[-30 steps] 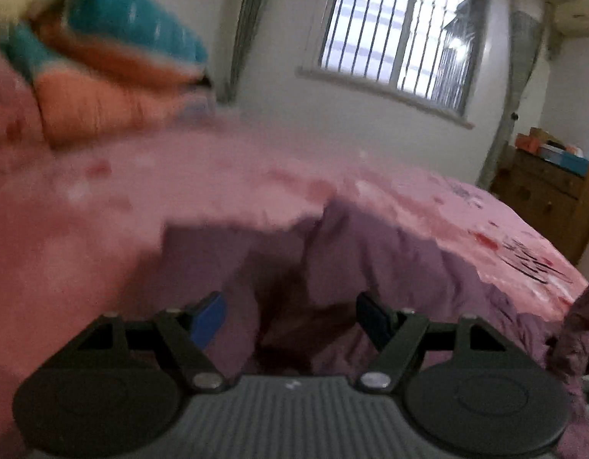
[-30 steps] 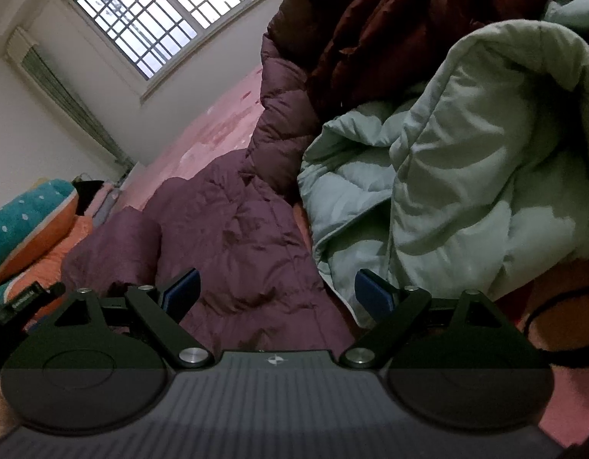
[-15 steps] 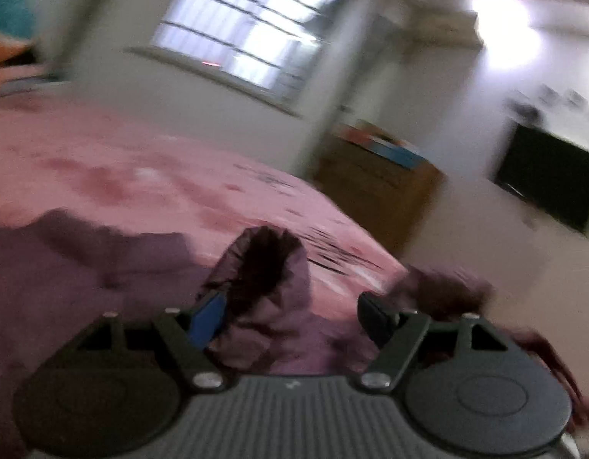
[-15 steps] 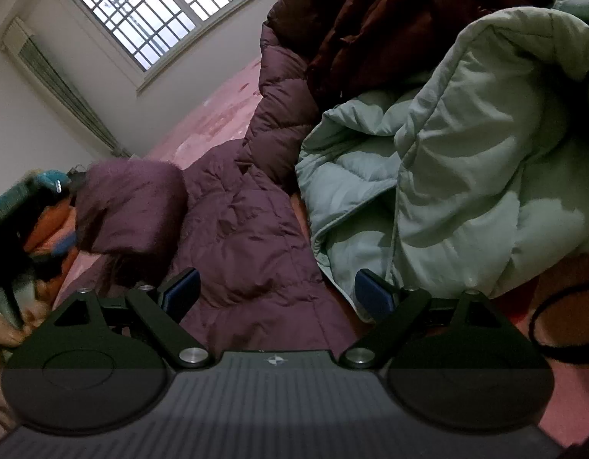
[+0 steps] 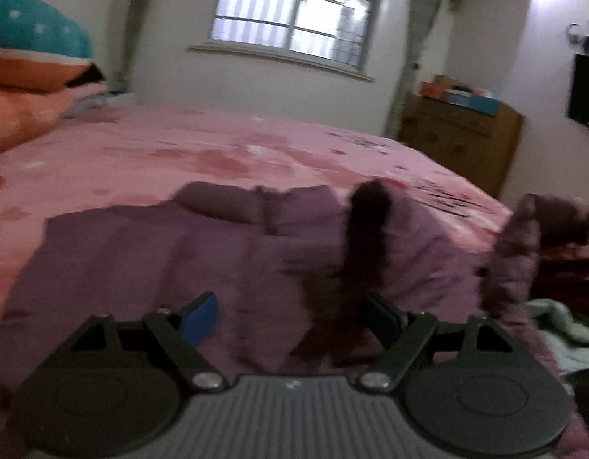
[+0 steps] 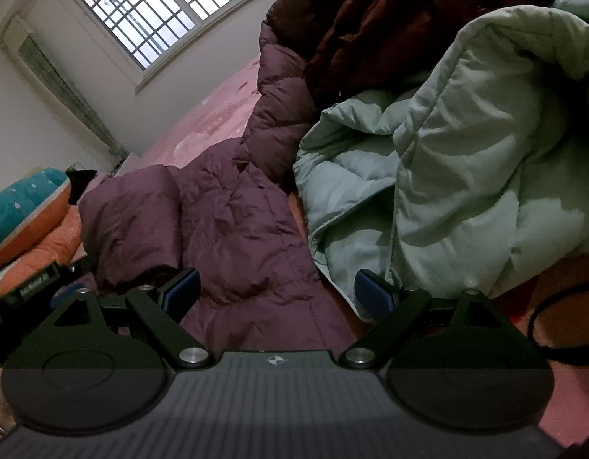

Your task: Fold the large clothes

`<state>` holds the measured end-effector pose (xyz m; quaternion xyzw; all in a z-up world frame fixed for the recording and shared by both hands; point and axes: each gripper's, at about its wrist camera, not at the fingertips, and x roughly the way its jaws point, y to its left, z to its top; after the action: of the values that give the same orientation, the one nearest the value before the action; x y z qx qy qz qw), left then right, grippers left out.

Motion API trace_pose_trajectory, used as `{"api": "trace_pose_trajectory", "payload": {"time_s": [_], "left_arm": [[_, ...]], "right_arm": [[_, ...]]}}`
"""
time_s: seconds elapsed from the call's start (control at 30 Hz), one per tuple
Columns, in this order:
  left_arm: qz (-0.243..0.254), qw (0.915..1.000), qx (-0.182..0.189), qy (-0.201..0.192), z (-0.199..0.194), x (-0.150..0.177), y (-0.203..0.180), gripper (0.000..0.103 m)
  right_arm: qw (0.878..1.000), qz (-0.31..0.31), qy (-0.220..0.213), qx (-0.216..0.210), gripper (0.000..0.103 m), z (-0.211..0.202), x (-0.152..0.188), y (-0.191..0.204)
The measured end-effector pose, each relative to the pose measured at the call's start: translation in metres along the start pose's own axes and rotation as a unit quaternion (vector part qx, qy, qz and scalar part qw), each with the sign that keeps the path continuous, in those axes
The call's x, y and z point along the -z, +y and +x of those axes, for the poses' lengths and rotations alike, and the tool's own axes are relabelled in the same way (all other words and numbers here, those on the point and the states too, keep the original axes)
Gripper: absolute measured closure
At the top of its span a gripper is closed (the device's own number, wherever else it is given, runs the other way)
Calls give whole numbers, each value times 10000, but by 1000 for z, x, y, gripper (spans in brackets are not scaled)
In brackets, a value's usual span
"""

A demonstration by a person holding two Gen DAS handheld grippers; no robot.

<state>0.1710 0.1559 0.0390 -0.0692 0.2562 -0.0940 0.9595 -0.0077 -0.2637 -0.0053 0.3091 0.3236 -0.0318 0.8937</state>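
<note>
Since a second earlier, the purple down jacket's (image 6: 237, 229) sleeve (image 6: 130, 225) had been flipped inward and lay folded across the body, and the left gripper (image 5: 290, 317) had swung back over the garment, its jaws just opening wider with only a loose dark flap (image 5: 365, 237) between them, not pinched. At the right gripper (image 6: 277, 292) nothing had changed: jaws apart and empty above the hem. The jacket sprawled on the pink bed (image 5: 218, 149), its upper part climbing toward twelve o'clock in the right view, beside a pale green quilt (image 6: 466, 160) at two o'clock. It looked light, puffy and slick, likely to spring open; seams, cuffs or the hem seemed the surest holds.
</note>
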Motion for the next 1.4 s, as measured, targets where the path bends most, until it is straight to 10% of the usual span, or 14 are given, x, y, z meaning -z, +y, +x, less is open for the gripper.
{"api": "trace_pose_trajectory", "payload": {"time_s": [0.5, 0.67, 0.9, 1.13, 1.3, 1.4], "left_arm": [[110, 9686, -2485, 47, 6, -2, 89, 25], [315, 9646, -2614, -179, -7, -3, 80, 25], [1098, 9795, -1676, -206, -21, 2, 8, 25], [633, 9973, -323, -172, -15, -11, -51, 28], [782, 9914, 1041, -151, -23, -18, -98, 24], [1078, 9879, 1106, -154, -25, -14, -107, 21]], "right_arm": [[9994, -312, 27, 139, 0, 8, 6, 7], [9992, -372, 48, 157, 0, 10, 7, 9], [9994, -312, 57, 102, 0, 7, 5, 7], [9997, -190, -114, 64, 0, -1, 1, 3], [9999, -85, -126, -2, 0, -3, -1, 2], [9998, -90, -172, -37, 0, -6, -3, 1]]}}
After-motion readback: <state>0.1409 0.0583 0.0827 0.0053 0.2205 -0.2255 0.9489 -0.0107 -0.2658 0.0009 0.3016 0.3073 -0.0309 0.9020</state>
